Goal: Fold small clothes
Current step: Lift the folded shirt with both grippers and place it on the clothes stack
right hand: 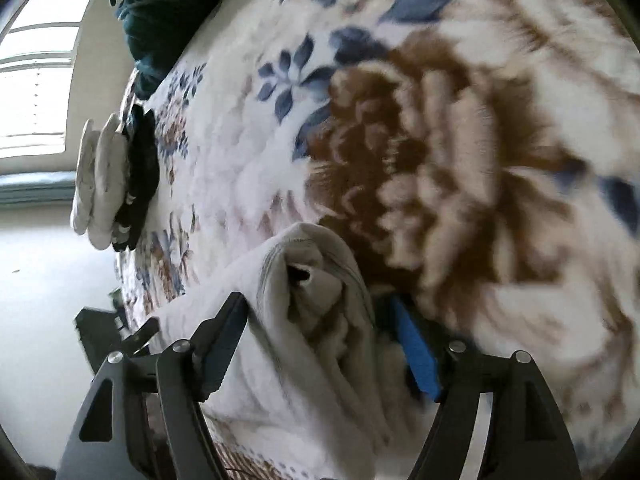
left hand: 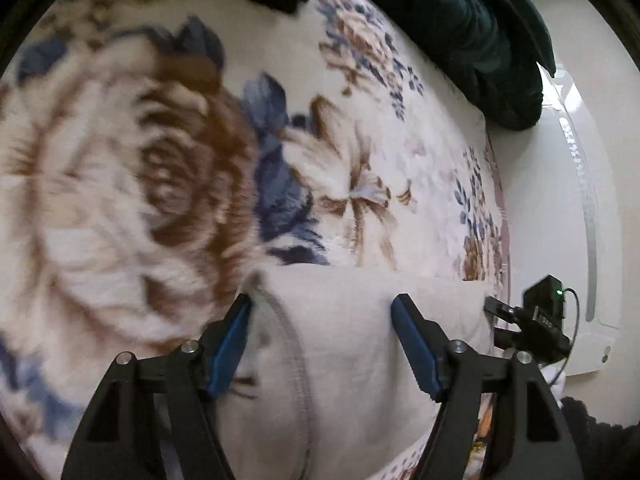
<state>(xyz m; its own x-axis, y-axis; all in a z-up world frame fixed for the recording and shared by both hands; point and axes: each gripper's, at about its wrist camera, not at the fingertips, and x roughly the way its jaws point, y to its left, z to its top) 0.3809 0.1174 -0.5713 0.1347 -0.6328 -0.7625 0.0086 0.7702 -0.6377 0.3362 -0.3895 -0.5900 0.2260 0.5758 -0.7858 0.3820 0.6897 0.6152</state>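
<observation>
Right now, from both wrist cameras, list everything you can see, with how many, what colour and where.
Small garment: one, pale grey-beige, bunched on the blanket between both grippers' fingers.
Floral blanket: one, white with brown and blue flowers, covering the surface under everything.
Dark teal bedding: one heap, at the blanket's far edge.
Folded clothes: one small stack, white pieces with a black one, at the blanket's edge in the right wrist view.
Window: one, bright, behind the stack.
Left gripper: one, black with blue pads, open around the garment.
Right gripper: one, black with blue pads, open, garment between the fingers.
</observation>
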